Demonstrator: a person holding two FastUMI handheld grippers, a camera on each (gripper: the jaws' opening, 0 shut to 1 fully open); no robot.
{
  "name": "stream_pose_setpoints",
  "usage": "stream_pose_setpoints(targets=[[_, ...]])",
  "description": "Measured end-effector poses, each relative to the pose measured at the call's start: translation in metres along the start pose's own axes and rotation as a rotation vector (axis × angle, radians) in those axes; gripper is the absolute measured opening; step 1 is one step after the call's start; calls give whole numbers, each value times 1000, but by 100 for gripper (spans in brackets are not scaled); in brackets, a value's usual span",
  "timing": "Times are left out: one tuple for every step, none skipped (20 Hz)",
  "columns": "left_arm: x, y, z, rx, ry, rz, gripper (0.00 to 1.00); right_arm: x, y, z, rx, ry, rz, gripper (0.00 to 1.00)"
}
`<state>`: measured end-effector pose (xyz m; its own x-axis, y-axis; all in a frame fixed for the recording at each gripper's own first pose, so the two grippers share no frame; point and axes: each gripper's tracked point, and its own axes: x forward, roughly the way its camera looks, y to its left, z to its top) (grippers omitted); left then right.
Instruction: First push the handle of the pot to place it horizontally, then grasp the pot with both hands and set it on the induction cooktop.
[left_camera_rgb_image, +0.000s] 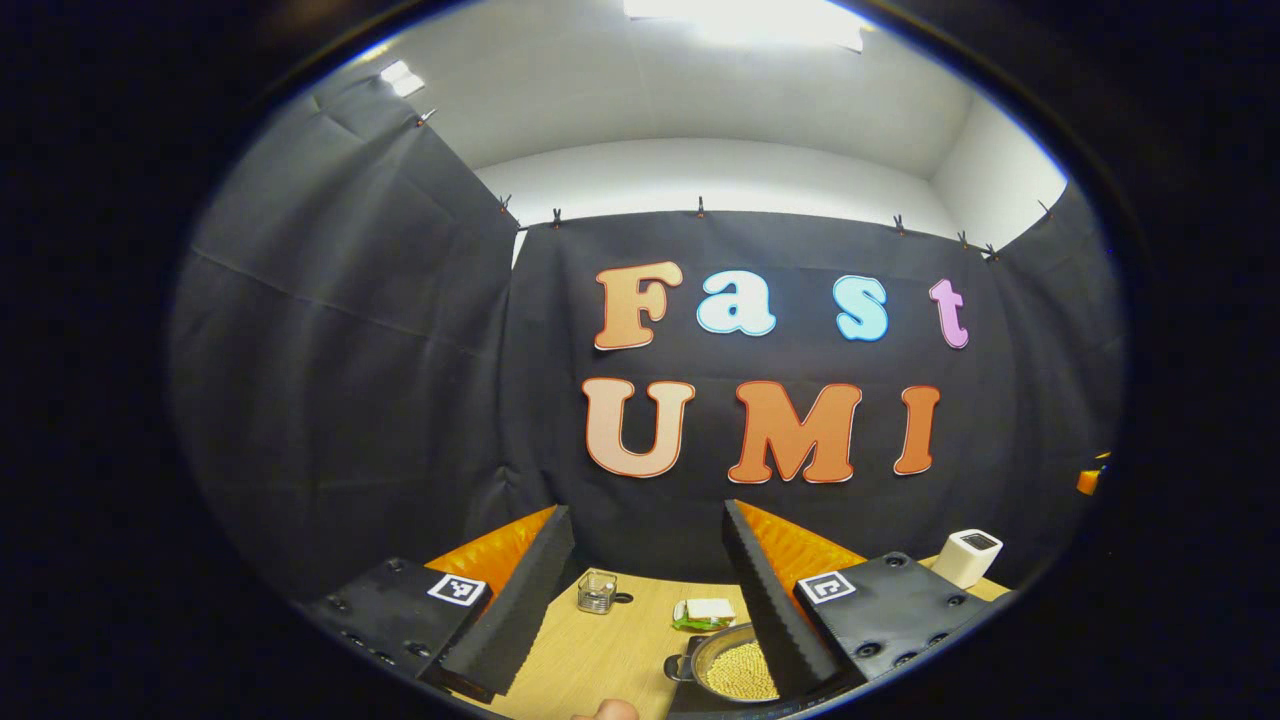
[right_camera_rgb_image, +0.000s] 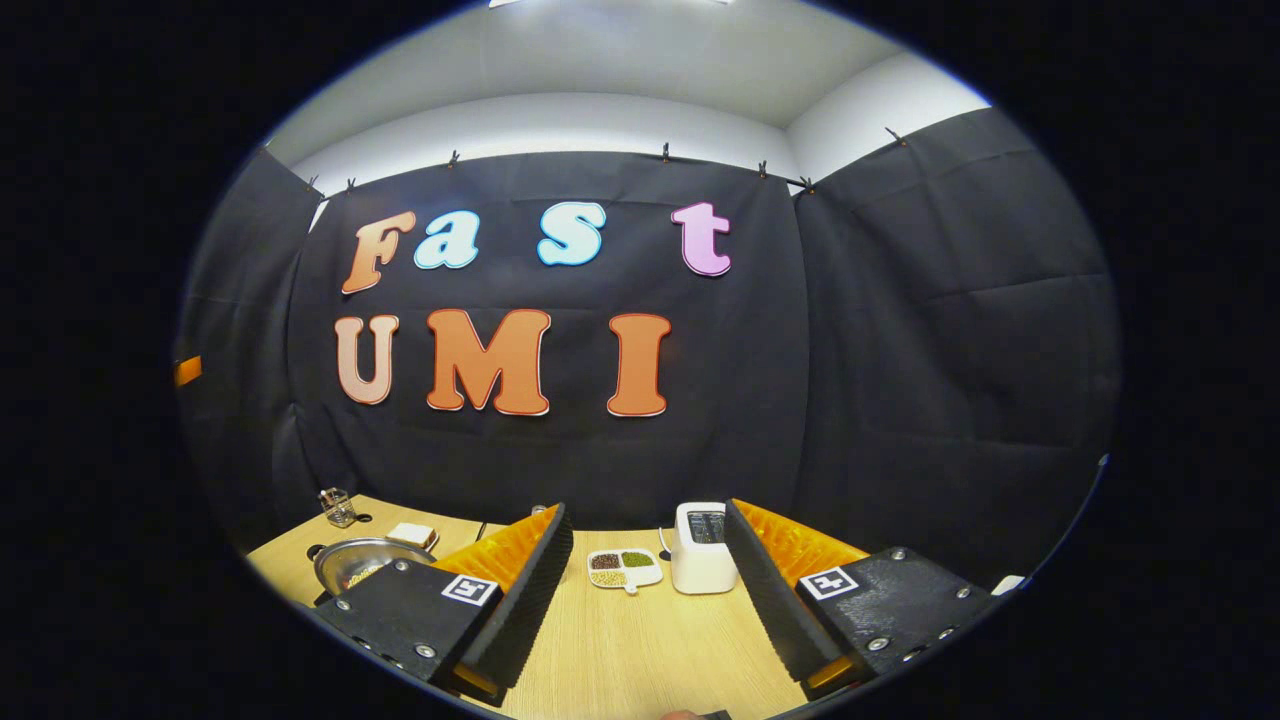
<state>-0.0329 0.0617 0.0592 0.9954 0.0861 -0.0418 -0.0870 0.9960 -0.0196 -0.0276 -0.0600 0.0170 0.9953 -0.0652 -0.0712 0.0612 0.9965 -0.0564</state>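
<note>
Pot (left_camera_rgb_image: 738, 668) of pale beans sits on our table (left_camera_rgb_image: 600, 660), beside our wide-open left gripper (left_camera_rgb_image: 648, 600); our right gripper (right_camera_rgb_image: 648, 590) gapes too; no readable labels

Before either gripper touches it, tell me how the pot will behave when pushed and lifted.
The pot looks like metal, so probably rigid. It holds a heap of small pale beans, so likely heavy for its size, and they may shift or spill if it tilts. On the smooth wooden table it will probably slide or pivot rather than tip.
</note>
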Motion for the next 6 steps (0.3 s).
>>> stream_pose_setpoints(targets=[[0,0,1,0,0,0,99,0,1,0,3,-1,3,94],[0,0,2,1,-2,1,99,-1,1,0,7,1,7,94],[0,0,2,1,-3,1,99,-2,3,1,10,3,10,94],[-1,-1,1,1,-2,1,99,-2,3,0,11,4,11,94],[-1,-1,0,0,0,1,99,-2,4,0,9,4,13,94],[0,-1,0,1,-1,0,99,-1,5,1,8,3,15,94]])
